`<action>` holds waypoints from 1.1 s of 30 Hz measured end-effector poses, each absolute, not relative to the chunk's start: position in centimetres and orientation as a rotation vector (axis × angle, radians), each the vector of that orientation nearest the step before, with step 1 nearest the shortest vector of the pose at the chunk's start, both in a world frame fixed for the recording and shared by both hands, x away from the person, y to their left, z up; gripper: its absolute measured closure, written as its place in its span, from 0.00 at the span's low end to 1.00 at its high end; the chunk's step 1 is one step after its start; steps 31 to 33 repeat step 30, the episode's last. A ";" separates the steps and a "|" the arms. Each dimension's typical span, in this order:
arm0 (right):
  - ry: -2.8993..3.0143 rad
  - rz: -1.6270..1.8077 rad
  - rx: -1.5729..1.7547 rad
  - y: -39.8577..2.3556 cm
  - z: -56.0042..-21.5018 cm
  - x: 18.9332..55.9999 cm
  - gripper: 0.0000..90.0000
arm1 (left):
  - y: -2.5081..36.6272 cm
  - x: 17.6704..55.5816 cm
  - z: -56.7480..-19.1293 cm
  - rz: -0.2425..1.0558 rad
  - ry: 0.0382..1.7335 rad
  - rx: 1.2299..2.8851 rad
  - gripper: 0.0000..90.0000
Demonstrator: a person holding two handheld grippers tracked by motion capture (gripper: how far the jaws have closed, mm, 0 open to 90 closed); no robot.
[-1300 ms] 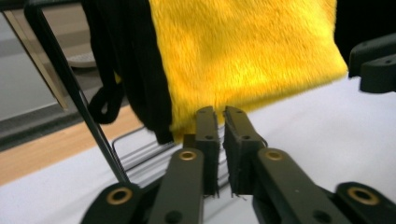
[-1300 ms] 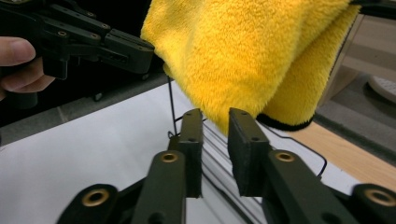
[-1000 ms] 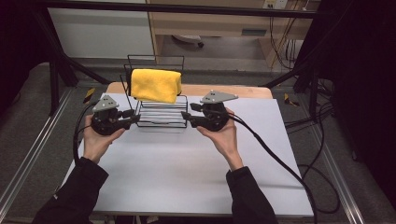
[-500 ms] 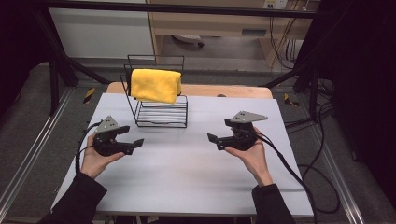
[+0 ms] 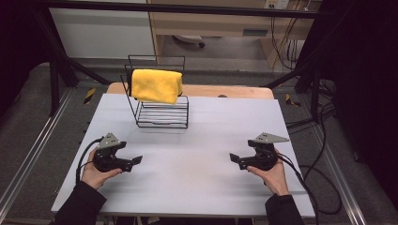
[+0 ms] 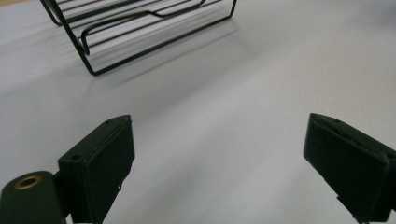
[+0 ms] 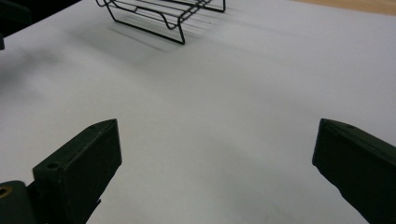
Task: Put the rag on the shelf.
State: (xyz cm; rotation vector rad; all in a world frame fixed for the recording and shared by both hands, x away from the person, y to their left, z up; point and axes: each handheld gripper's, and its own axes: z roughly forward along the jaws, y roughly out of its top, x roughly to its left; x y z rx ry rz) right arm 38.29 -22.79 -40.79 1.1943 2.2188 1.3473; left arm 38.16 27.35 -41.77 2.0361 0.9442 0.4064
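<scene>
A black wire rack [image 5: 162,110] stands at the far middle of the white table [image 5: 202,187], with a folded yellow cloth [image 5: 156,86] draped over its top rail. The left gripper [image 5: 136,161] and right gripper [image 5: 233,158] rest well apart from it, jaws just opened wide with nothing between them. In both gripper views the rack's top is cut off.

At the upper middle of the high view, a soft, napped yellow cloth [image 5: 156,85] hung over a thin black wire rack [image 5: 162,115] of metal. The table [image 5: 197,183] was smooth, matt white; beyond it showed bare pale wood.
</scene>
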 end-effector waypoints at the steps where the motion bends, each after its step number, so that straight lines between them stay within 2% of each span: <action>1: 2.217 1.349 1.205 -23.1 -41.1 38.1 0.02 | 27.5 38.0 -42.1 0.407 0.949 2.038 0.09; 17: 2.213 1.327 1.254 -27.6 -44.5 35.7 0.01 | 29.0 37.3 -43.7 0.428 0.978 2.043 0.10; 33: 2.222 1.336 1.245 -27.8 -44.9 35.5 0.01 | 29.2 37.0 -44.1 0.430 0.979 2.042 0.09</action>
